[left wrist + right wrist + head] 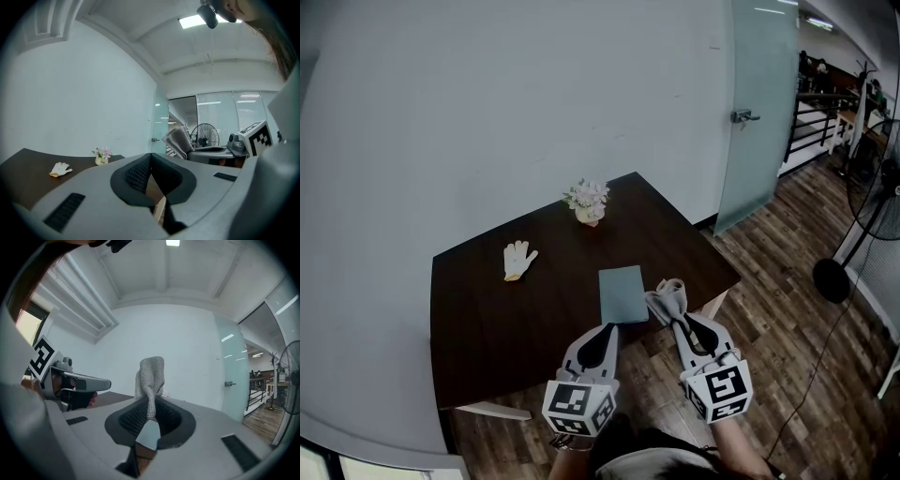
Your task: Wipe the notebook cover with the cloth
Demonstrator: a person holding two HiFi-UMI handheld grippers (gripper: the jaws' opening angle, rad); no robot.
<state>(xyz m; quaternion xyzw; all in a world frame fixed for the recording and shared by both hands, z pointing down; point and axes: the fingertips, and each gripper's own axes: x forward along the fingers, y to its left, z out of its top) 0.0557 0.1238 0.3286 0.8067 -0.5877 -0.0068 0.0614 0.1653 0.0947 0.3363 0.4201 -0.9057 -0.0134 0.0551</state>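
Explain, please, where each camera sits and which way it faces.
Head view: head-mounted, steeply down onto table, notebook, left gripper, right gripper; person's body at bottom.
Left gripper view: on that gripper, along its shut jaws towards glove and flowers.
Right gripper view: on that gripper, along jaws clamping the cloth.
Shared: each gripper view shows the other gripper.

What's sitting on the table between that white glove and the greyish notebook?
Nothing: in the head view only bare dark table separates the glove from the notebook.

Coarse knitted cloth (151, 380), matt notebook (622, 293), dark wood table (487, 319)
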